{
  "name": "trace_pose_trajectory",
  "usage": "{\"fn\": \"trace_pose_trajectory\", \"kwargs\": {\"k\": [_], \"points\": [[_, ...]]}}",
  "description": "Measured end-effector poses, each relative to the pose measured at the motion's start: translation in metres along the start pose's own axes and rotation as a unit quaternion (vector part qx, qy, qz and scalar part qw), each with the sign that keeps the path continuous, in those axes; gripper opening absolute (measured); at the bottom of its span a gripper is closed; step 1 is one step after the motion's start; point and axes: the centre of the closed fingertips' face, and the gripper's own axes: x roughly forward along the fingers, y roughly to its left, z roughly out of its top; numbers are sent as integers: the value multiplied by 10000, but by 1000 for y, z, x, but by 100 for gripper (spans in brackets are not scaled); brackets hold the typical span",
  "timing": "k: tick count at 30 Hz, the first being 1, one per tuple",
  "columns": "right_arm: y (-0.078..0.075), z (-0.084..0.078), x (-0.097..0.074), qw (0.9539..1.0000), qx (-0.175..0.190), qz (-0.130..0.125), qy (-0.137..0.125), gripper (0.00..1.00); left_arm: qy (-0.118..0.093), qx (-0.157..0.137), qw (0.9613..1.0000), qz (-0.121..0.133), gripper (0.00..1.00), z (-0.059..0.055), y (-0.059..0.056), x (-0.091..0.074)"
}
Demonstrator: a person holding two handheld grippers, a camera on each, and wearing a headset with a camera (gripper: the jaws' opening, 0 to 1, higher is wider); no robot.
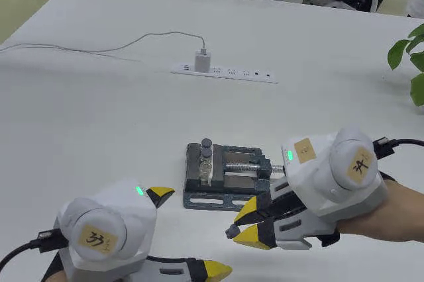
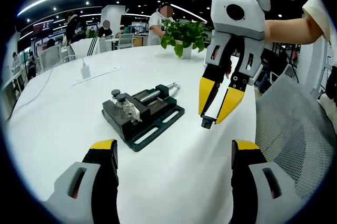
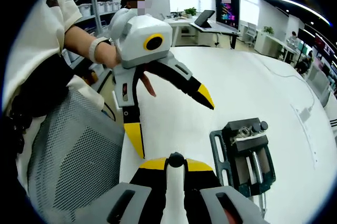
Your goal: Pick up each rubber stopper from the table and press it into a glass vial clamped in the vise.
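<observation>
**1. Small dark grey rubber stopper** (image 1: 231, 232), loose: one. It is pinched between the yellow-tipped jaws of the right gripper (image 1: 238, 231), which are pressed together on it. It is held near the vise on the person's side, apart from it.

**2. Seated stoppers** (image 1: 207, 144), dark grey: two, one behind the other. They sit on top of clear glass vials (image 1: 206, 171) that stand upright between the vise plates. The vial count is uncertain. The glass is small and blurred, and whether the pale glass beside the two capped ones is a third vial cannot be told.

**3. Dark grey metal bench vise** (image 1: 232, 186): one. It rests flat on the table, with its silver screw pointing toward the right gripper.

**4. Grippers**, white bodies with black jaws and yellow tips: two. The left gripper (image 1: 190, 232) has its jaws spread wide with nothing between them. It sits low at the near left and is partly cut off by the bottom edge of the head view.

**5. White table** (image 1: 99, 116): one.

**6. White power strip** (image 1: 225, 72): one, beyond the vise. It carries one white charger plug (image 1: 203, 60), and a thin pale cable (image 1: 99, 49) runs off the left edge.

**7. Green leafy plant** (image 1: 414, 57): one, cut off at the right edge.
</observation>
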Motion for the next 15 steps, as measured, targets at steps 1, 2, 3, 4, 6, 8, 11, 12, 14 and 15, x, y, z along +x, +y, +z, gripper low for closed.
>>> {"fn": "trace_pose_trajectory", "kwargs": {"k": [1, 2, 3, 4, 6, 8, 11, 12, 14, 15], "points": [[0, 0, 0, 10000, 1, 2, 8, 7, -2, -17, 10000, 28, 93, 0, 1, 0], [-1, -1, 0, 10000, -1, -5, 24, 7, 0, -62, 9999, 134, 97, -1, 5, 0], [-2, -2, 1, 10000, 2, -5, 30, 7, -19, -41, 9999, 166, 99, -1, 7, -1], [-3, -2, 1, 10000, 13, -2, 33, 7, -16, -70, 9998, 191, 99, -2, 8, -2], [-4, -3, 1, 10000, 12, -11, 54, 7, -39, -120, 9997, 199, 99, -1, 10, -3], [-5, -4, 1, 10000, 1, -4, 94, 7, -50, -149, 9996, 247, 99, -2, 12, -4], [-10, -5, 0, 9998, -67, -12, 174, 7, -66, -194, 9994, 277, 99, -3, 14, -5], [-14, -4, -2, 9996, -123, -23, 241, 7, -78, -196, 9994, 289, 99, -2, 14, -5], [-20, -2, -4, 9992, -246, -36, 328, 7, -59, -204, 9993, 310, 99, -3, 15, -5], [-26, 1, -6, 9988, -305, -32, 381, 7, -70, -211, 9993, 316, 99, -2, 15, -6]]}}
